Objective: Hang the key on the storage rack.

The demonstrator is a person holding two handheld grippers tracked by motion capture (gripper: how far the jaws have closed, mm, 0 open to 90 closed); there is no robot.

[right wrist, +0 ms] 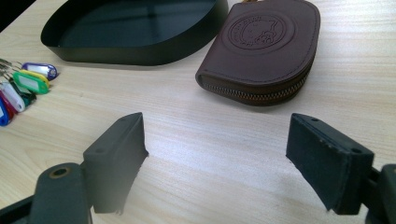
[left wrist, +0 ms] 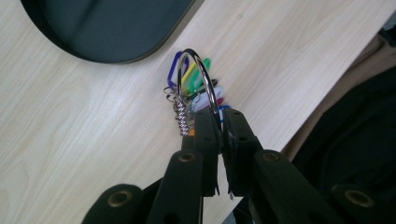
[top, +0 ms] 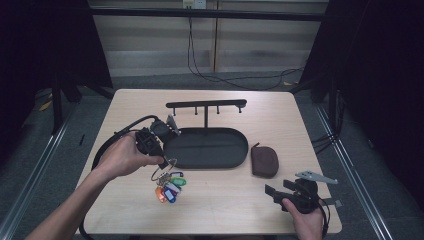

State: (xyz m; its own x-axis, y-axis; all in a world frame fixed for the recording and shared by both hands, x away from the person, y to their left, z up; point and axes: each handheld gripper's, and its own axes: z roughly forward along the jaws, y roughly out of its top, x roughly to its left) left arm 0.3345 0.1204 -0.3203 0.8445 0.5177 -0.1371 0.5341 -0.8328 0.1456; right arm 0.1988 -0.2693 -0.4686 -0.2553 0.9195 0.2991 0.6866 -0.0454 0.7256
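The wooden table (top: 225,210) is carrying a black oval tray (top: 207,147) with a hook rack (top: 206,105) standing up from its far rim. Just right of the tray, a brown zip pouch (top: 264,161) is lying flat. The left gripper (top: 165,162) is pinching a big metal key ring (left wrist: 198,79), its jaws clamped together on the wire, and the coloured key tags (top: 169,188) are hanging from it just beside the tray's near-left rim. The right gripper (top: 276,194) is resting near the table's front edge with its jaws standing wide apart, holding nothing.
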